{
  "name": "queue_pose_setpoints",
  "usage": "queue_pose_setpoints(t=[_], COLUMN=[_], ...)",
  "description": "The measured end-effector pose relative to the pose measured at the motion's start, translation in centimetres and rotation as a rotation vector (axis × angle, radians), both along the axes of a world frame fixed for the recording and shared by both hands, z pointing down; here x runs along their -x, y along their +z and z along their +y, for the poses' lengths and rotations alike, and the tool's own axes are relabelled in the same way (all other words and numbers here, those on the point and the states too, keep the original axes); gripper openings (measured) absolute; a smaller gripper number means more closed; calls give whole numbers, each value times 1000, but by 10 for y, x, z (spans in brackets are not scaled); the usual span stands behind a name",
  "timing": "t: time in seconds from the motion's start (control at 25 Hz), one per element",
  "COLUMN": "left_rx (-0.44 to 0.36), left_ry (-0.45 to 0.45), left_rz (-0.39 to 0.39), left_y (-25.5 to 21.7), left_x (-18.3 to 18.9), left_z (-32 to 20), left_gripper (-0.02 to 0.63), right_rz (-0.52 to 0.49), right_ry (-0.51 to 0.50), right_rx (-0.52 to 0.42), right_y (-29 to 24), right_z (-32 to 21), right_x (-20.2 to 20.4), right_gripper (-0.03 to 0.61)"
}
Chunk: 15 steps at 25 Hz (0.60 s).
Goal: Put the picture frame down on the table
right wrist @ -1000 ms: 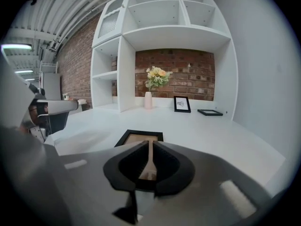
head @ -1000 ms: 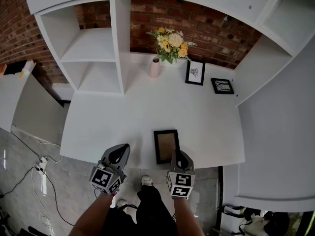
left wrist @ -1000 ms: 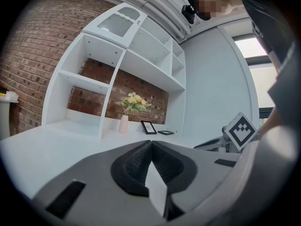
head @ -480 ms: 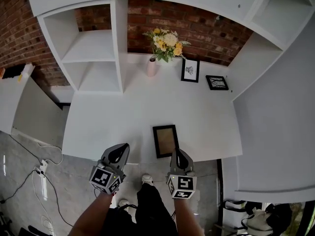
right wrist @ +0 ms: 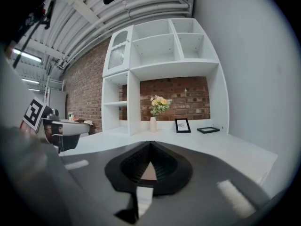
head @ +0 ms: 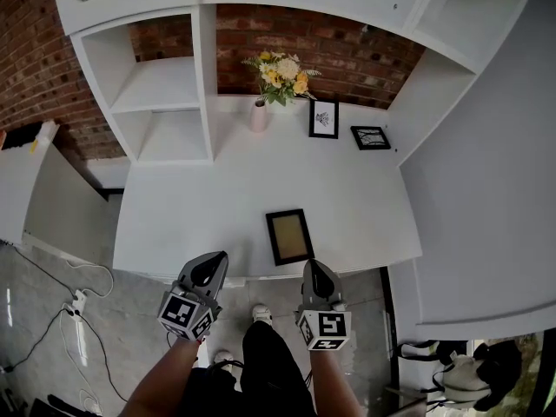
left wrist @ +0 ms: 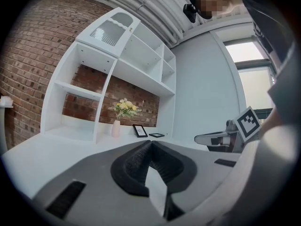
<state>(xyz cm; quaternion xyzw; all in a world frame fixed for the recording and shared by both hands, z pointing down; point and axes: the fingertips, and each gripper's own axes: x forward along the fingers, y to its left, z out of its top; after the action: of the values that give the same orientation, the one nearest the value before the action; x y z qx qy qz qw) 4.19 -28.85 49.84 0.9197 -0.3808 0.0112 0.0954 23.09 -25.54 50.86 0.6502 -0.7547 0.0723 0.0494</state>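
Observation:
The picture frame (head: 289,236), dark-rimmed with a tan centre, lies flat on the white table (head: 200,207) near its front edge. Nothing touches it. My right gripper (head: 314,272) hovers just off the table's front edge, slightly right of the frame, shut and empty. My left gripper (head: 211,266) is also off the front edge, further left, its jaws closed together with nothing in them. In the left gripper view the left gripper (left wrist: 150,142) points level over the tabletop. In the right gripper view the right gripper (right wrist: 150,144) hides the frame behind its own jaws.
At the back of the table stand a pale vase of yellow flowers (head: 259,115), a small upright picture (head: 323,119) and a dark frame lying flat (head: 370,137). White shelving (head: 165,102) rises at the back left, a white wall panel (head: 486,189) on the right. Cables (head: 78,302) lie on the floor.
My right gripper has risen and drawn back from the frame's near corner, so the frame no longer shows above its jaws. The left gripper has lifted slightly. The frame stays flat on the table.

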Motion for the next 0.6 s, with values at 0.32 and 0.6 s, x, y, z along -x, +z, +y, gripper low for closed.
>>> queue_pose_setpoints(t=[0.32, 0.6], left_rx=[-29, -49], left_ry=[17, 16], left_rz=[13, 18], left_y=[-14, -26], left_x=[2, 15], left_z=[20, 37], left_gripper=[8, 8], right_rz=[-6, -12], right_ry=[2, -4], right_rx=[-56, -94], right_y=[-20, -35], right_z=[29, 52], right_x=[2, 11], right_gripper=[3, 3])
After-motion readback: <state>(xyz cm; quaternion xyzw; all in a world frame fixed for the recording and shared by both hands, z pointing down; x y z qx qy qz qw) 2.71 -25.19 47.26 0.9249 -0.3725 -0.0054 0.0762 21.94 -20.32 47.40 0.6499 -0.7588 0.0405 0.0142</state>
